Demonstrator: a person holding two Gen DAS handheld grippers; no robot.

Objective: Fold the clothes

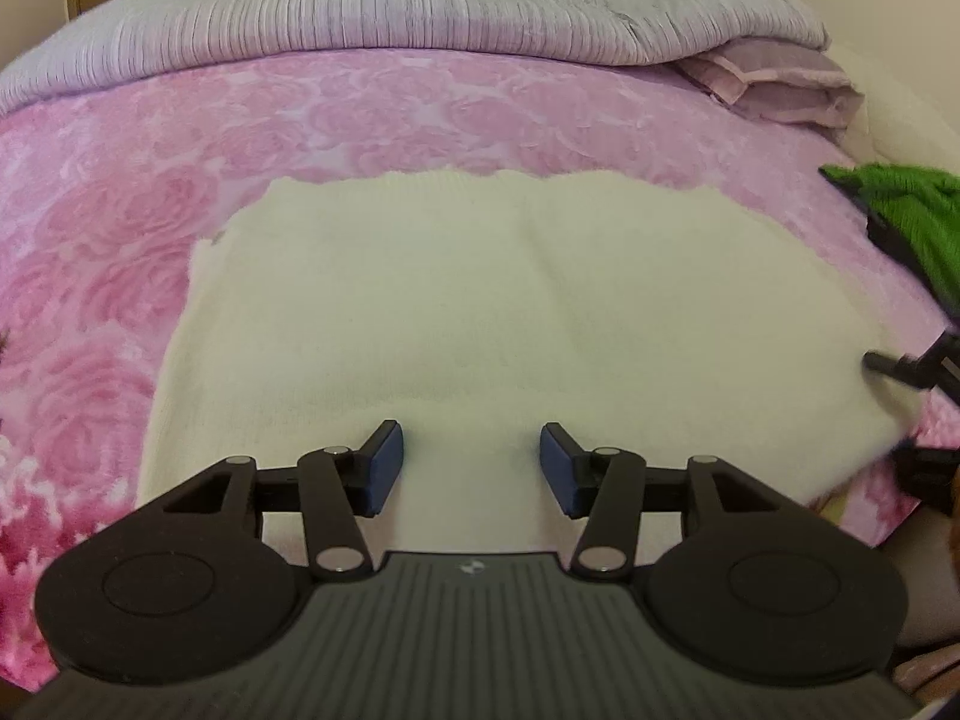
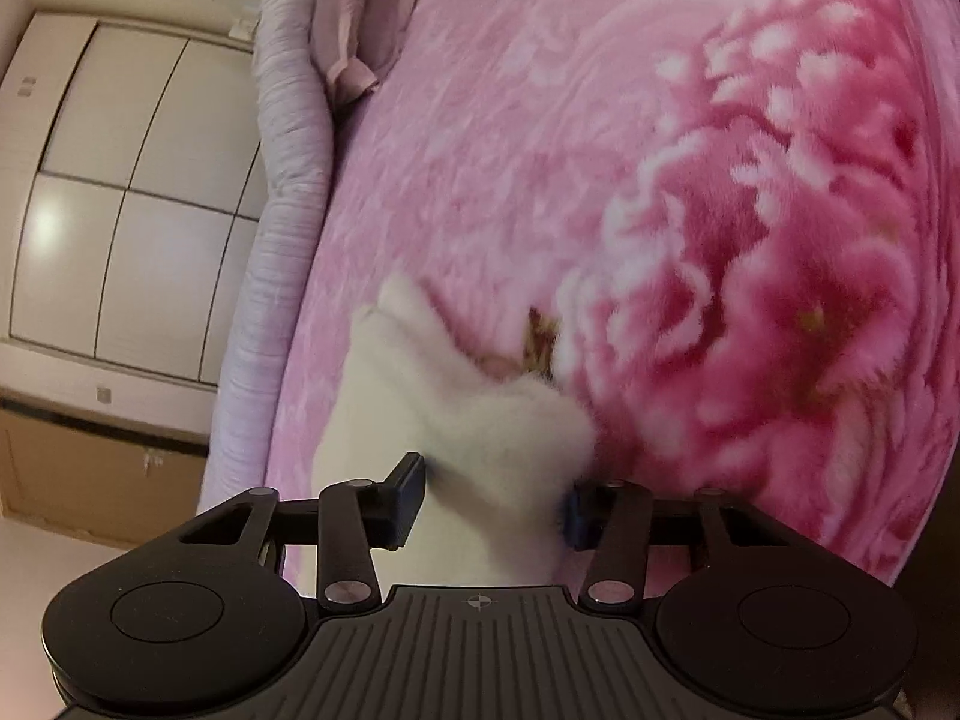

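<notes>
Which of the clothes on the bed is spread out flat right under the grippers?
The cream-white garment is, lying flat on the pink floral blanket. The green garment sits bunched at the bed's right edge.

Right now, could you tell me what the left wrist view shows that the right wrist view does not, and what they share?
Only the left wrist view shows the whole cream sweater spread flat, the open left gripper above it, and the folded lilac quilt's full width. Only the right wrist view shows the white wardrobe doors and the open right gripper with a bunched sweater corner between its fingers. Both show the pink floral blanket and a green garment.
</notes>
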